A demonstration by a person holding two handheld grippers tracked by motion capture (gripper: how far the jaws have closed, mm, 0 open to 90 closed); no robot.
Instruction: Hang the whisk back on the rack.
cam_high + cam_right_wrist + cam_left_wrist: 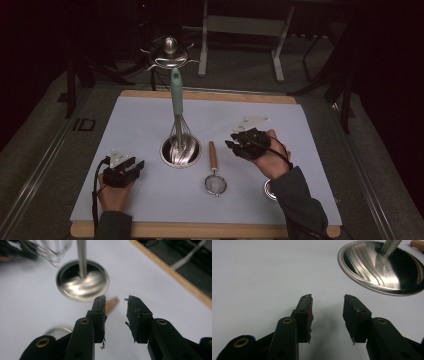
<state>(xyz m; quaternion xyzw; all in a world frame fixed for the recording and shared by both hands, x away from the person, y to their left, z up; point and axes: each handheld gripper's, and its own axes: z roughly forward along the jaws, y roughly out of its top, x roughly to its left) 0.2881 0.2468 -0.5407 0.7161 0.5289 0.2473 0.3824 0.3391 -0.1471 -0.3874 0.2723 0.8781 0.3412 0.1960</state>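
Table cover (pixel 150 125): one pale blue-grey sheet on one wooden board (pixel 210 95), whose edge shows at 12 and 6 o'clock
Whisk (pixel 176 107): one wire whisk with a teal handle, standing nearly upright in the bowl, handle toward 12 o'clock in the high view
Bowl (pixel 181 151): one round polished steel bowl, centre-left of the sheet; also at 1 o'clock ahead of the jaws in the left gripper view (pixel 384 267)
Strainer (pixel 215 172): one small wire-mesh strainer with a wooden handle, lying flat just right of the bowl
Strainer axis: long axis runs 12 to 6 o'clock in the high view, handle pointing to 12, round mesh head at 6
Strainer and right gripper (pixel 234 141): the handle lies just at 9 o'clock of the gripper, apart from it; in the right gripper view the handle tip (pixel 111 304) shows beyond the gap between the jaws, not gripped
Right gripper state: jaws spread, nothing between the pads
Left gripper (pixel 134 164): at 8 o'clock of the bowl, well apart from the strainer; jaws spread over bare sheet (pixel 327 315)
Small metal ring (pixel 270 190): one round steel piece, partly hidden by the right sleeve, at 3 o'clock of the mesh head
Count of grippers: two black, one per hand
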